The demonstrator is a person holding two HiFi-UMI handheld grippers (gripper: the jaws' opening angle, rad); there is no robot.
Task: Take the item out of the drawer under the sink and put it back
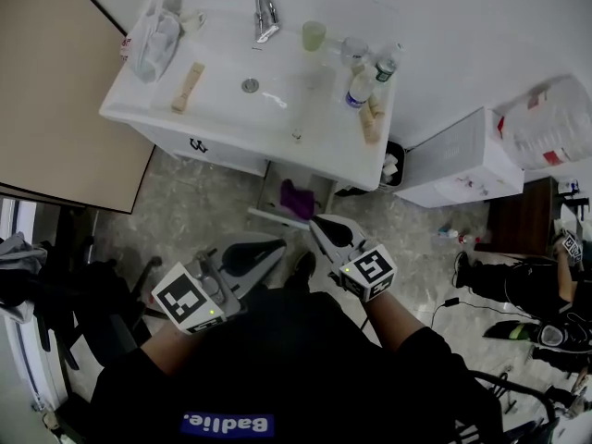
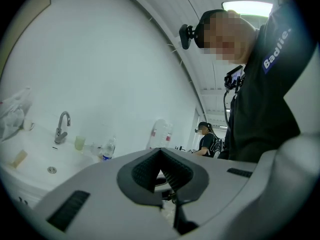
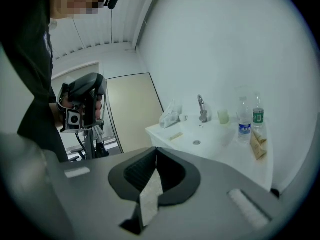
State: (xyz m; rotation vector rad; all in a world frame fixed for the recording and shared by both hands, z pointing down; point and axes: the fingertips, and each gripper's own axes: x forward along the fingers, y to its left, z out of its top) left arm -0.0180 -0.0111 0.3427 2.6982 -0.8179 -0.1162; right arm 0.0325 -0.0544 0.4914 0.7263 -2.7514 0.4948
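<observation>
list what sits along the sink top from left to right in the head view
white plastic bag → beige tube → faucet → green cup → green-label bottle

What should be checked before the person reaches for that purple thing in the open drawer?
1. Drawer under the sink pulled open: ok.
2. Purple item lying in the drawer, in plain sight: ok.
3. Right gripper close to the drawer: ok.
4. Right gripper's jaws apart, ready to grasp: not ok; they are shut with nothing between them.
5. Left gripper empty and off to the side: ok; it is shut on nothing.
6. What the purple item is: cannot tell.
</observation>
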